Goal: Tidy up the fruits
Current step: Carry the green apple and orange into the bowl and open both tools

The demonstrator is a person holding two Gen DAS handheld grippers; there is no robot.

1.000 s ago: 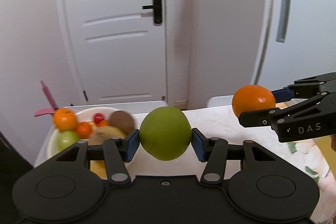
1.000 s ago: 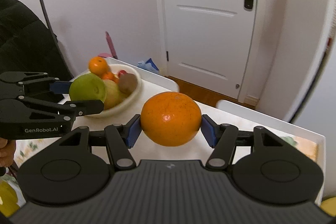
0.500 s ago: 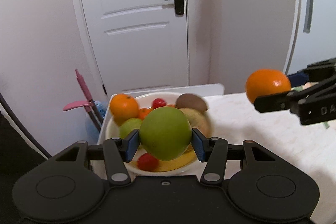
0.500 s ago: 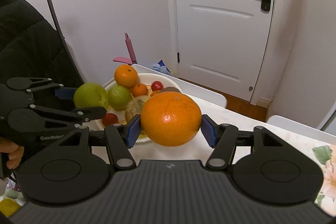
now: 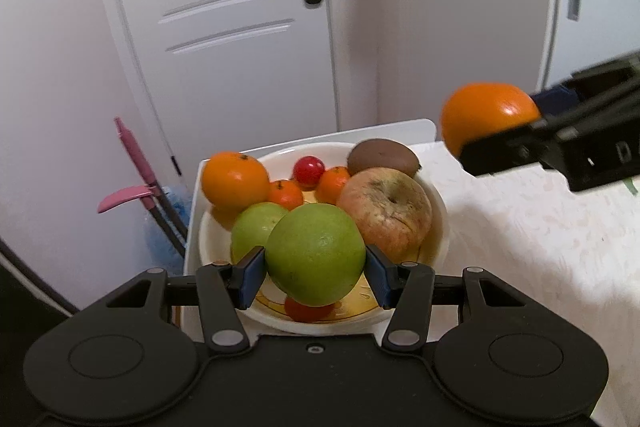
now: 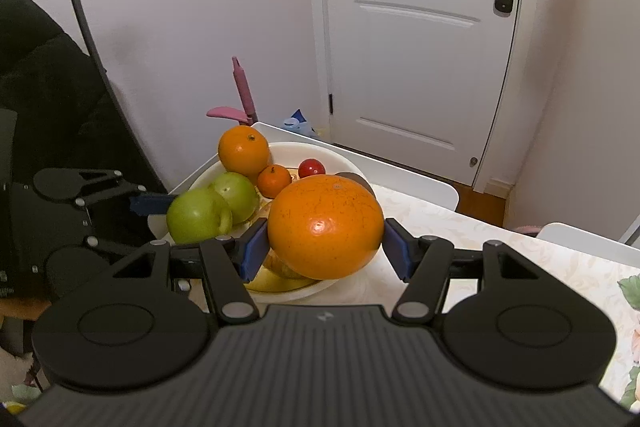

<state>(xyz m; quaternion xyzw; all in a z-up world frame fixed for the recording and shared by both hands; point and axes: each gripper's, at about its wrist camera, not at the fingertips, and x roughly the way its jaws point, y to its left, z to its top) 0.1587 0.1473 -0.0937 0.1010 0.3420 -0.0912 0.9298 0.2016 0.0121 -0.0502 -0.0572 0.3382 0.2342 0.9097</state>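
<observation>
My left gripper (image 5: 315, 267) is shut on a green apple (image 5: 316, 254) and holds it over the near side of a white fruit bowl (image 5: 439, 227). The bowl holds an orange (image 5: 234, 179), a second green apple (image 5: 252, 227), a blotchy red-yellow apple (image 5: 386, 213), a kiwi (image 5: 383, 158), small tangerines and red cherry tomatoes. My right gripper (image 6: 324, 247) is shut on a large orange (image 6: 325, 225) beside the bowl (image 6: 344, 285), right of the left gripper (image 6: 160, 203). It also shows in the left wrist view (image 5: 490, 119).
The bowl sits at the left end of a table with a pale floral cloth (image 5: 520, 239). A white door (image 6: 416, 39) stands behind. A pink-handled broom (image 5: 136, 163) leans by the wall. A black jacket (image 6: 44, 75) hangs at the left.
Both grippers have moved left toward the bowl with their fruits. The green apple now hangs over the bowl's near side, and the large orange has come close to its right rim.
</observation>
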